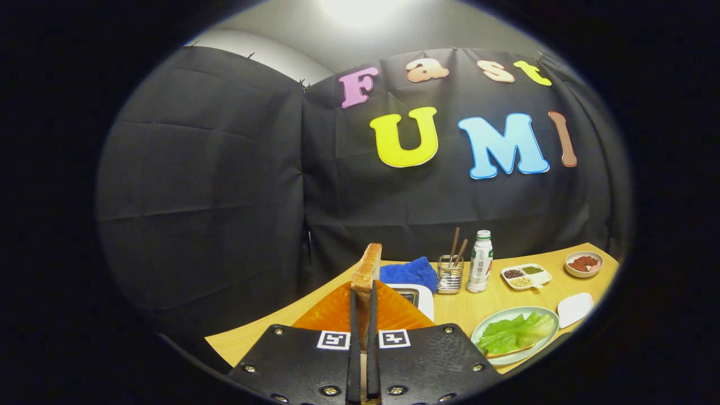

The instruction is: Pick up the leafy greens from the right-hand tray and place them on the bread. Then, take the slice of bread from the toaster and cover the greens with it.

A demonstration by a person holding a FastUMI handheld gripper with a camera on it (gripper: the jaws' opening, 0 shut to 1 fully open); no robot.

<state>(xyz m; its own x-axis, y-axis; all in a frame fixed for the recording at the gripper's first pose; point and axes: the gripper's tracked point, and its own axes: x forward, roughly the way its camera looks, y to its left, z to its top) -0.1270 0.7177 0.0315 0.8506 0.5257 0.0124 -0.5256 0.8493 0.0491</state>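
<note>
While the bread is carried:
Fingers: nearly together (363,315), pinching the slice of bread (367,269) upright on edge, lifted clear above the toaster (413,297).
Why upright: likely the way it stood in its slot.
Greens (512,332): already lying on the bread on the plate (548,316), ahead and right on the counter (478,306).
Next: lay the slice flat over them.

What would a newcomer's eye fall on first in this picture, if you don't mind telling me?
First, the slice of bread standing on edge, clamped between the jaws of the gripper and lifted above the orange mat. Next, the plate to the right of the jaws, where leafy greens already lie on another piece of bread.
</note>
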